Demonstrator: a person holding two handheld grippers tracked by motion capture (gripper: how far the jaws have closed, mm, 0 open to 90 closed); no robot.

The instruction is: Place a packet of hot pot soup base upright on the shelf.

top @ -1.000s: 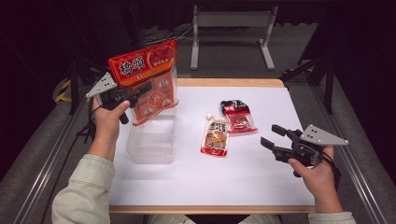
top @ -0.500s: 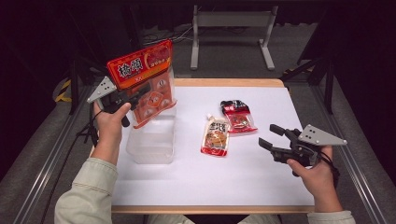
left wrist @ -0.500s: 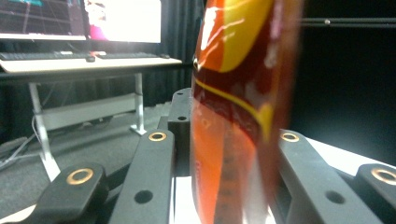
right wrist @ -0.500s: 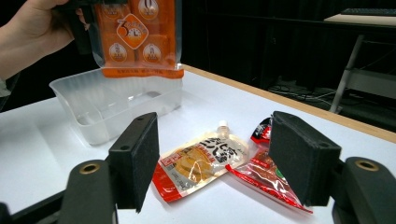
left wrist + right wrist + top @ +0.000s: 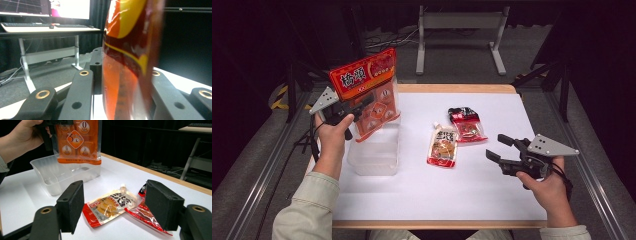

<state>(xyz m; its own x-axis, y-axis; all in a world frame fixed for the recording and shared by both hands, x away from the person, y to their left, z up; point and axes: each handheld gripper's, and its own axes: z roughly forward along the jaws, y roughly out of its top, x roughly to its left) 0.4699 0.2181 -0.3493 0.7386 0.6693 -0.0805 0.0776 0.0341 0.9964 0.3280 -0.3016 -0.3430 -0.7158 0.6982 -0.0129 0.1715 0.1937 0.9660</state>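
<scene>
My left gripper (image 5: 358,108) is shut on a tall orange-and-red snack bag (image 5: 368,92) and holds it upright above a clear plastic tub (image 5: 374,156) at the table's left. In the left gripper view the bag (image 5: 127,62) stands edge-on between the jaws. My right gripper (image 5: 498,148) hovers low over the table's right side. Its jaws have just been opening and nothing is between them. In the right gripper view its open pads (image 5: 75,202) frame a spouted sauce pouch (image 5: 110,206) and a red packet (image 5: 146,213) lying beyond them.
The sauce pouch (image 5: 443,146) and red packet (image 5: 467,125) lie side by side in the middle of the white tabletop (image 5: 422,192). Dark metal stands and cables sit on the floor beyond the far edge. Rails run along both sides.
The left hand and its bag have sunk very slightly toward the tub. The right gripper's jaws stand a little wider, and that hand has stayed put.
</scene>
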